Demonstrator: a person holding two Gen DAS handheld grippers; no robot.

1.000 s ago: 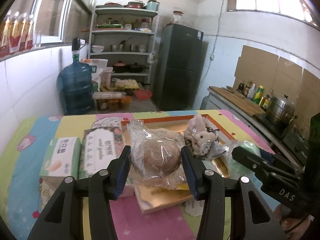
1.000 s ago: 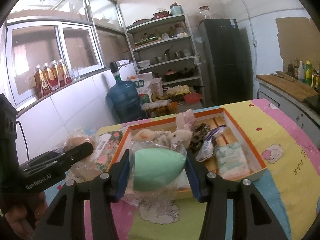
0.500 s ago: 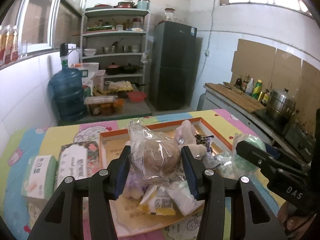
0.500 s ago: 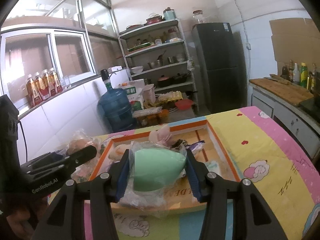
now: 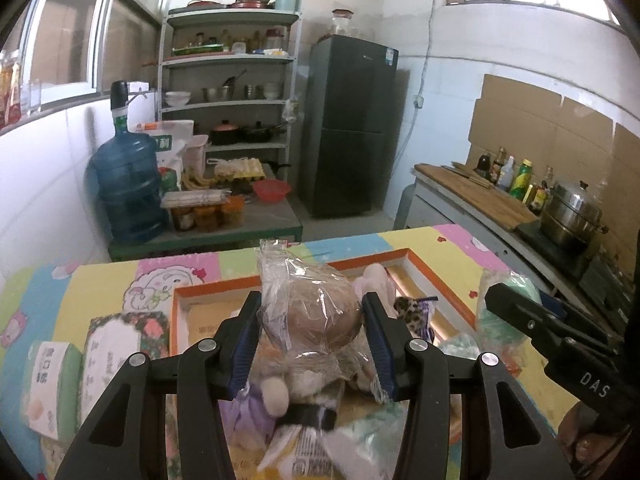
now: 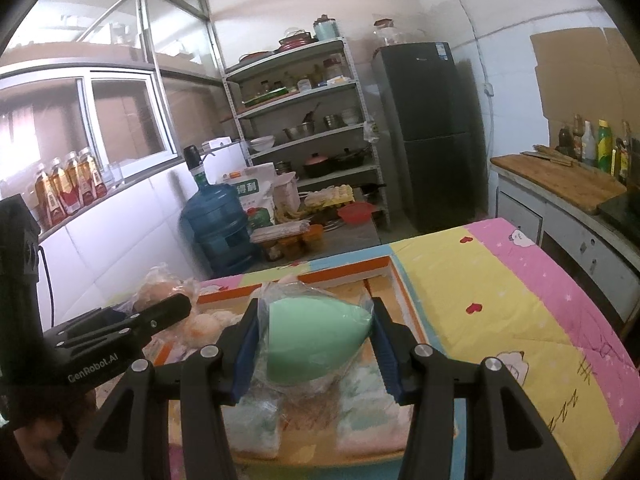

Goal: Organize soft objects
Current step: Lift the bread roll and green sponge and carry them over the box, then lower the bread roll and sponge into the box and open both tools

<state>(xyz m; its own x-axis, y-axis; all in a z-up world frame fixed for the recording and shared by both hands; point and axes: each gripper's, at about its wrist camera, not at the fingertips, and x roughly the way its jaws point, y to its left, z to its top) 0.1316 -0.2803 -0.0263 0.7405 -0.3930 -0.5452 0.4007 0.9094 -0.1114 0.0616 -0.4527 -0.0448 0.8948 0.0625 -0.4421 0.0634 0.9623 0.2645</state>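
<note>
Both grippers are loaded. With my left gripper (image 5: 312,340) I have the blue pads clamped on either side of a brown ball in a clear bag (image 5: 318,312), the crinkled plastic rising above the fingers. With my right gripper (image 6: 316,346) I squeeze a mint-green egg-shaped sponge in its own clear bag (image 6: 312,344), its pointed end toward the right pad.

Each bag hangs over the orange-rimmed tray (image 5: 436,276) that sits on the pastel cartoon tablecloth (image 6: 500,304). Under the brown ball the tray holds a heap of soft things: a pale plush toy (image 5: 376,280) just behind the ball, a leopard-print piece (image 5: 412,308) to its right, a lilac plush (image 5: 248,412) and some packets at the near edge. Under the green sponge I see white and pale-green wrapped packs (image 6: 256,420) lying flat on the tray floor.

Two tissue packs (image 5: 52,384) lie on the cloth left of the tray, well outside its rim. From the left camera, my right gripper shows at the right edge with the green bag; from the right camera, my left gripper (image 6: 168,312) shows at the left with the brown ball's bag.
</note>
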